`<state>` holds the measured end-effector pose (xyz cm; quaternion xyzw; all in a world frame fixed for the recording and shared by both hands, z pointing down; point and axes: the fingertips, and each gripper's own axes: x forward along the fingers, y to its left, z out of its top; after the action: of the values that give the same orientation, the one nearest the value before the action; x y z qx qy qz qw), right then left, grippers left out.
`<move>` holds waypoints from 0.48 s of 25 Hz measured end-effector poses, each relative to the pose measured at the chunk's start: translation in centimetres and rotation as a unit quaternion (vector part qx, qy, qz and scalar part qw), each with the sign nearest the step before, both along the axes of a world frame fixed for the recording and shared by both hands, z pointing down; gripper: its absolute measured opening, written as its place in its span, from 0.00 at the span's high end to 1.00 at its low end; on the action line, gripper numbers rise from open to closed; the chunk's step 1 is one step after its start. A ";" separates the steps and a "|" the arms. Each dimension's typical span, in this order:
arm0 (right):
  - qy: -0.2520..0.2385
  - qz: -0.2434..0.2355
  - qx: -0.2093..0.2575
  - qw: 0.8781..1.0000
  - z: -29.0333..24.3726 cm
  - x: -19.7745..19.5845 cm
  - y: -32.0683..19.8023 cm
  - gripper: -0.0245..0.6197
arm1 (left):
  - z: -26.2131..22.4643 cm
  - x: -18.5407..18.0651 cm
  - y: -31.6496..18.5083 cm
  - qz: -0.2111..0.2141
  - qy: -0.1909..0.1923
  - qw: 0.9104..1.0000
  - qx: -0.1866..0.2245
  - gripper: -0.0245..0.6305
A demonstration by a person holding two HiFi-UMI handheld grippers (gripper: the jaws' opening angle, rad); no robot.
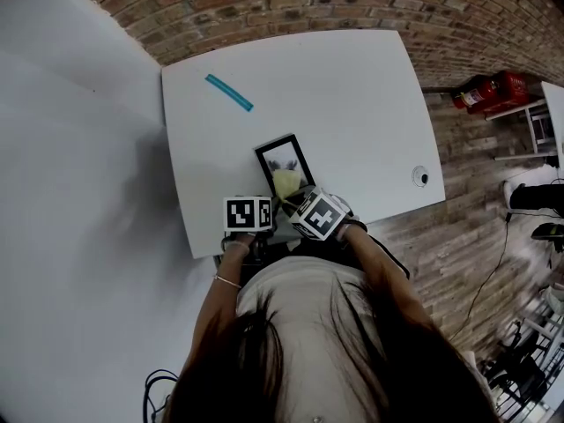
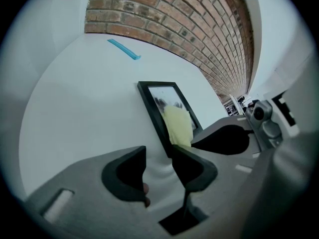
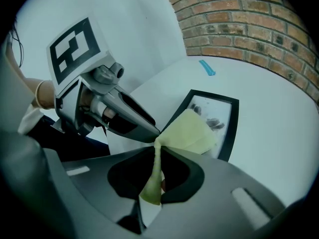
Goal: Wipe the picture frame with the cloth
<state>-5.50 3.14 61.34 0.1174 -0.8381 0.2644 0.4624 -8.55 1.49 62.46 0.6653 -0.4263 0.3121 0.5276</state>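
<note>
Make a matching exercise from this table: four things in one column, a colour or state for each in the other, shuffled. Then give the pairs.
1. cloth
2. frame
3. strip
4. left gripper

A. blue, on the far side of the table
B. jaws apart
C. yellow, pinched by the right gripper
D. black, lying flat

Pairs: 1-C, 2-D, 3-A, 4-B

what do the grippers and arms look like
The left gripper and right gripper are grey with black jaw pads, each carrying a white cube with black square markers. The arms are bare below a light top; a thin bracelet circles the left wrist.
</note>
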 end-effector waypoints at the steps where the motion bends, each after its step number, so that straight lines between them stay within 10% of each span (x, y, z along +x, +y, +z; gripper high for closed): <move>1: 0.001 -0.002 0.000 1.000 0.0 0.0 0.0 0.90 | 0.0 0.0 0.0 0.001 0.001 1.000 0.001 0.70; 12: -0.007 -0.008 0.020 1.000 -1.0 -0.9 -1.4 0.90 | 0.1 0.1 0.0 0.008 0.005 1.000 0.006 0.71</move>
<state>-6.35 1.75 60.33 0.1186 -0.8474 0.2445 0.4561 -8.46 1.53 62.54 0.6730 -0.4202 0.3106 0.5234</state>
